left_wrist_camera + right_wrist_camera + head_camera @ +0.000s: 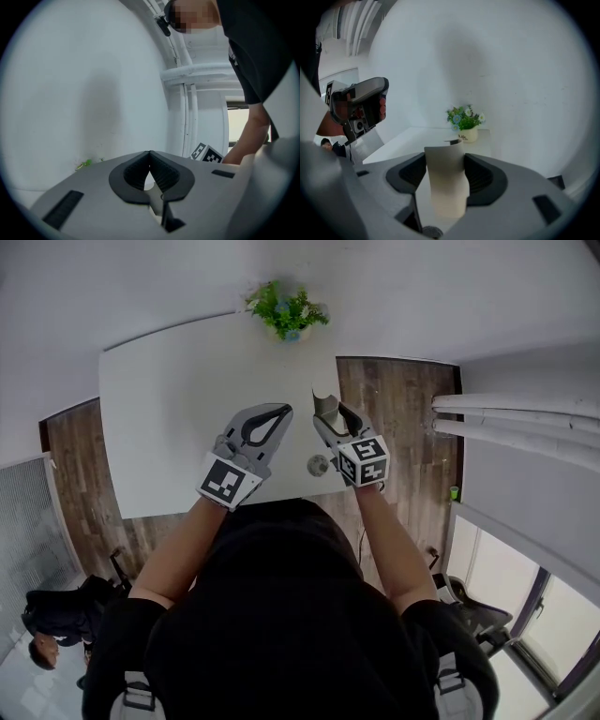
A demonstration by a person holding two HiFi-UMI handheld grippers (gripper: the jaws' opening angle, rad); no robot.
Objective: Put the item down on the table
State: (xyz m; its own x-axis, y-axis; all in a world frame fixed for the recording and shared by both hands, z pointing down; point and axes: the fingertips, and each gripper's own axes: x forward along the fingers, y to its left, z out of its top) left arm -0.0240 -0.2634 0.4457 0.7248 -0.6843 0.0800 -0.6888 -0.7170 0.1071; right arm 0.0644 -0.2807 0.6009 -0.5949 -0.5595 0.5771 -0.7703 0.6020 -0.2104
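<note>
- person's black top and bare forearms: nearest the head view, each hand carrying one tool out over the near edge of the bench (169, 418).
- right tool (336, 420): clamped on the item (446, 183), a pale curled sheet or tube standing upright between the pads, its top end clear of the jaws. it sits over the bench's near right corner, apparently off the surface and not yet set down.
- grip, as judged: wide and light, likely so the thin wall is not crushed. upright carriage should let its lower end meet the bench first.
- left tool (281, 412): jaws together at the tips, nothing between them, held beside the right tool. seemingly idle.
- small round grey thing (319, 465): on the bench just beside the right tool. kind not clear.
- potted plant (287, 311): at the far edge, well apart from both tools.
- obstruction: none seen, as the bench ahead of the item lies bare.
- surroundings: wood floor (398, 409), white pipes (516, 418) at right, and another person (52, 624) low at left, well apart.
</note>
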